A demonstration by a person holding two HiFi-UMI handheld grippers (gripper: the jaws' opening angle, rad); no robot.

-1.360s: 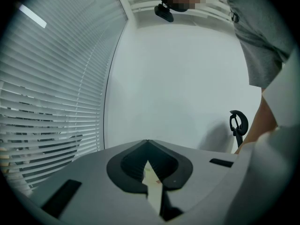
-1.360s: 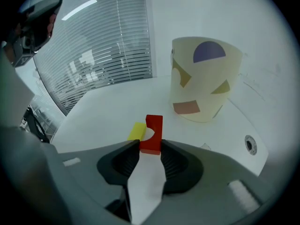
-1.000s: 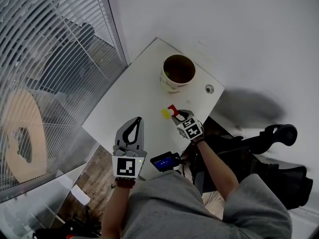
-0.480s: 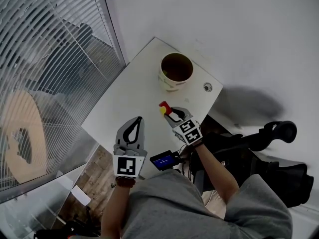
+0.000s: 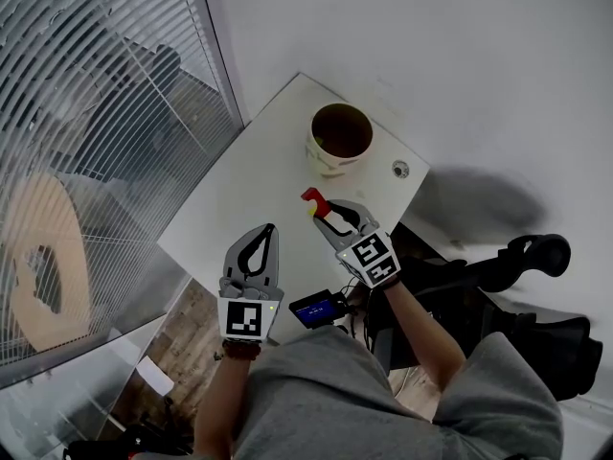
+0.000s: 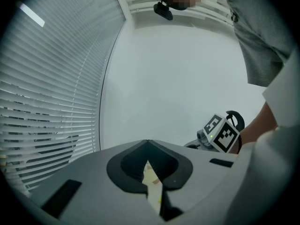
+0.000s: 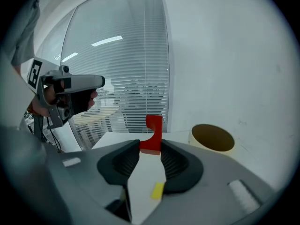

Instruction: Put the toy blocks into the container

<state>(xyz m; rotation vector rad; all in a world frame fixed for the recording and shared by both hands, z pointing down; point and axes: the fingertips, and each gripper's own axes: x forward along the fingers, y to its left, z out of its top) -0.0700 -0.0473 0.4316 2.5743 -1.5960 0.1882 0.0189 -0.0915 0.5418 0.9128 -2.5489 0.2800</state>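
Observation:
My right gripper [image 5: 321,205] is shut on a red notched block [image 5: 311,198] and holds it in the air above the white table [image 5: 249,199]. In the right gripper view the red block [image 7: 152,135] stands upright between the pads of that gripper [image 7: 151,146]. A small yellow block [image 7: 158,190] lies on the table below the jaws. The cream container [image 5: 340,138] with a dark inside stands farther back, to the right of the held block. In the right gripper view the container [image 7: 213,138] is ahead on the right. My left gripper [image 5: 262,232] hovers at the near table edge, its tips together and holding nothing.
A round cable hole [image 5: 400,170] sits in the table beside the container. Window blinds [image 5: 86,113] run along the left. A small device with a blue screen [image 5: 318,310] is at the person's waist. A black office chair [image 5: 536,257] stands to the right.
My right gripper has risen off the table with the red block and shifted toward the container, leaving the yellow block behind. The left gripper has not moved.

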